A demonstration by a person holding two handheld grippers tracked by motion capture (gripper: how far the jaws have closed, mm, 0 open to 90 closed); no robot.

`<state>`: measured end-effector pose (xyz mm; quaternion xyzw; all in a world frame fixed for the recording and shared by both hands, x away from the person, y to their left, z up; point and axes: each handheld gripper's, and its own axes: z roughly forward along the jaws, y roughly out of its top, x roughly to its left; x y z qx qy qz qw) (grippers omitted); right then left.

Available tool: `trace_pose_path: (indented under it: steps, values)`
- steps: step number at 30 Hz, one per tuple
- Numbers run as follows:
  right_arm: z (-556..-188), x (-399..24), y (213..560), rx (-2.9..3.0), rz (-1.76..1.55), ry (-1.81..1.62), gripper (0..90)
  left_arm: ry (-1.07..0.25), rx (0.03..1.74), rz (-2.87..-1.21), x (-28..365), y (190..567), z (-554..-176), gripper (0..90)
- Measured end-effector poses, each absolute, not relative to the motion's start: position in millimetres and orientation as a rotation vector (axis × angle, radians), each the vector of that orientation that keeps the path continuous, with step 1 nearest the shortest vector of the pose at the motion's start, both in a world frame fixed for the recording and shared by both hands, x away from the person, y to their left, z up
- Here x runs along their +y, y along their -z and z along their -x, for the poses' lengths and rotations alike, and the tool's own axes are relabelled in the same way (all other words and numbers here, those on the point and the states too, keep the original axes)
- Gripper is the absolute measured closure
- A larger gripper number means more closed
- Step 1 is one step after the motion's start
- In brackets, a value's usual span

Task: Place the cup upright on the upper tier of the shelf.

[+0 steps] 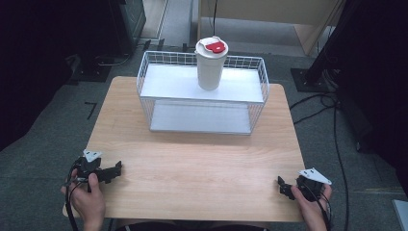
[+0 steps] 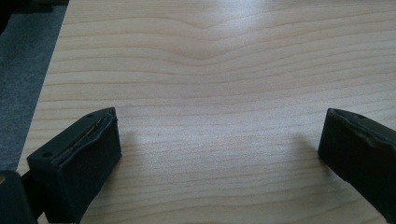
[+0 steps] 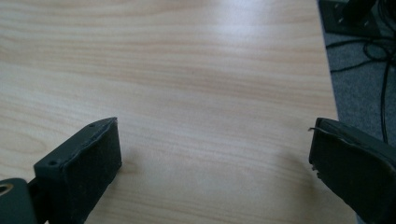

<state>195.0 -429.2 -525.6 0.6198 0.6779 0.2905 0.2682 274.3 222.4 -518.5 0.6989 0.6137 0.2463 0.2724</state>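
Note:
A white cup (image 1: pixel 210 67) with a white lid and red tab stands upright on the top shelf of a white wire rack (image 1: pixel 159 100) at the back middle of the wooden table (image 1: pixel 202 163). My left gripper (image 1: pixel 117 169) rests at the table's front left corner, held by a hand, jaws wide apart over bare wood (image 2: pixel 219 135). At the front right corner a hand holds my right gripper (image 1: pixel 280 184), also open with nothing between its fingers (image 3: pixel 81 163).
The rack's lower shelf (image 1: pixel 199 118) is bare. Grey carpet surrounds the table, with black cables (image 1: pixel 337 139) on the floor at the right and dark equipment stands at both back corners. A wooden cabinet stands behind the rack.

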Motion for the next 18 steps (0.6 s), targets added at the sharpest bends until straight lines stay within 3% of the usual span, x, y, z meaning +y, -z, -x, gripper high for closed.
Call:
trace_pose_path:
  steps: [18]
  values:
    - [-195.4,-429.0,526.5,1.865,-1.688,-0.805,0.8,-0.663,1.652,-1.882,222.5,518.4,-274.3,0.0]
